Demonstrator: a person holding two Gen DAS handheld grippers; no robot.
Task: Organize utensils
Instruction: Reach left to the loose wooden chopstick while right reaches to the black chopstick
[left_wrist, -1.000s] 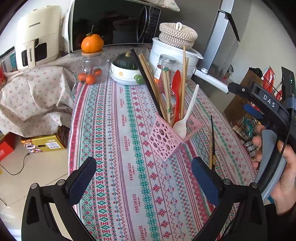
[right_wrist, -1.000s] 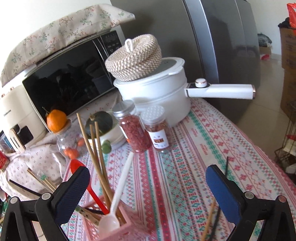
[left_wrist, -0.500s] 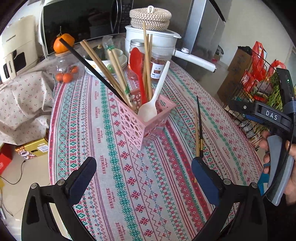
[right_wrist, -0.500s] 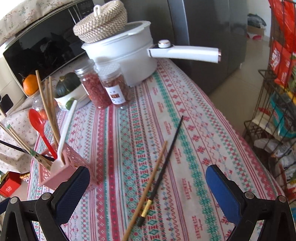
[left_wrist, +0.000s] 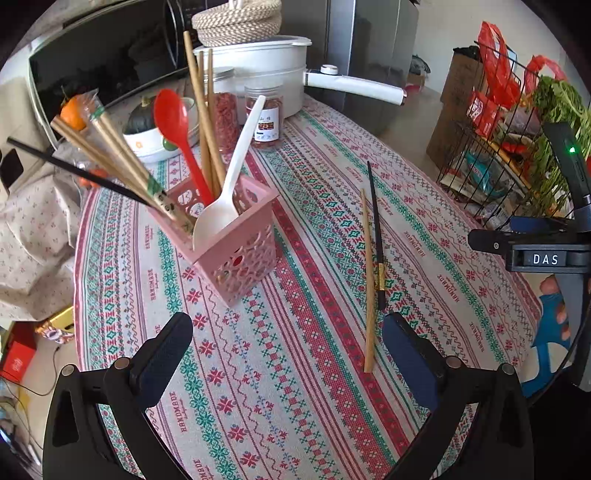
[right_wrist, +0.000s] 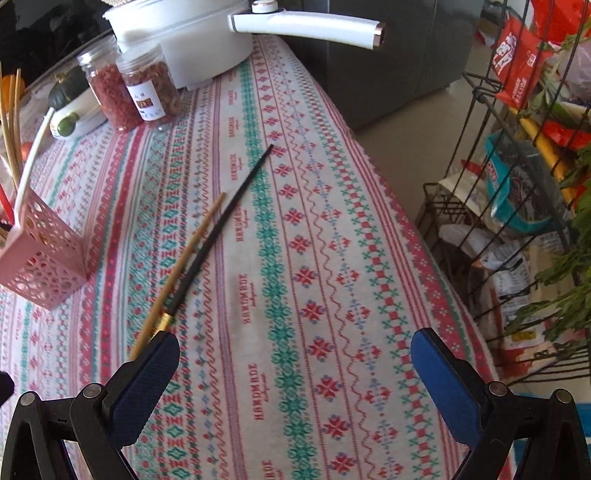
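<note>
Right wrist view swung down onto loose chopsticks (right_wrist: 207, 243); right gripper (right_wrist: 295, 384) and left gripper (left_wrist: 288, 354) spread, empty; pickup likely next.

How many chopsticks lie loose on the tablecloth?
2: a wooden chopstick and a black chopstick, side by side, right of the pink basket. None seems hidden.

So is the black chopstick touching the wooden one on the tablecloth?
Cannot tell. In the right wrist view the black chopstick and wooden chopstick lie side by side, nearly meeting; neither view resolves contact.
</note>
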